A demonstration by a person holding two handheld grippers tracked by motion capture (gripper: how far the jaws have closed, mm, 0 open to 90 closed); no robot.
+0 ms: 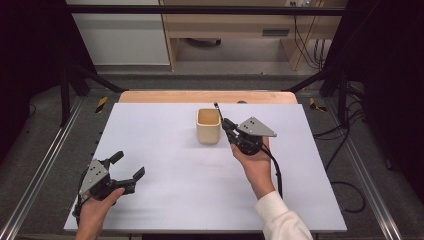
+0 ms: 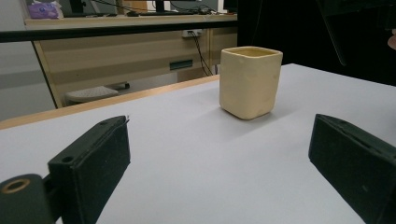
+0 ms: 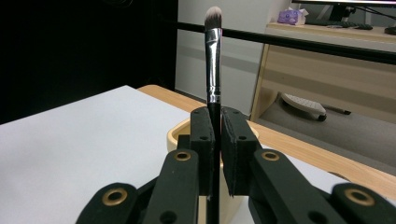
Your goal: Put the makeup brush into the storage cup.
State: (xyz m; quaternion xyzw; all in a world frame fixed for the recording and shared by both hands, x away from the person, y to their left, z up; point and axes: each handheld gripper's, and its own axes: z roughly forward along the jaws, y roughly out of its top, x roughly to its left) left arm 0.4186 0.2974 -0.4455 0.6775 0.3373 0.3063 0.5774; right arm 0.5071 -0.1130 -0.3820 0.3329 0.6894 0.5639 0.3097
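Observation:
A cream square cup (image 1: 208, 126) stands upright near the far middle of the white table (image 1: 165, 200); the left gripper view shows the cup (image 2: 250, 81) ahead and to the right. My right gripper (image 1: 226, 125) hovers at the cup's right side, shut on a makeup brush (image 3: 213, 60) whose bristles point up. The cup's rim (image 3: 176, 135) lies just behind and below those jaws. My left gripper (image 1: 128, 166) rests low at the table's near left, open, nothing between its pads (image 2: 93, 163).
The table's wooden far edge (image 1: 207, 96) borders a grey floor. Black frame posts (image 1: 65, 85) and cables (image 1: 345, 135) flank the table. A wooden desk (image 2: 116, 51) stands beyond.

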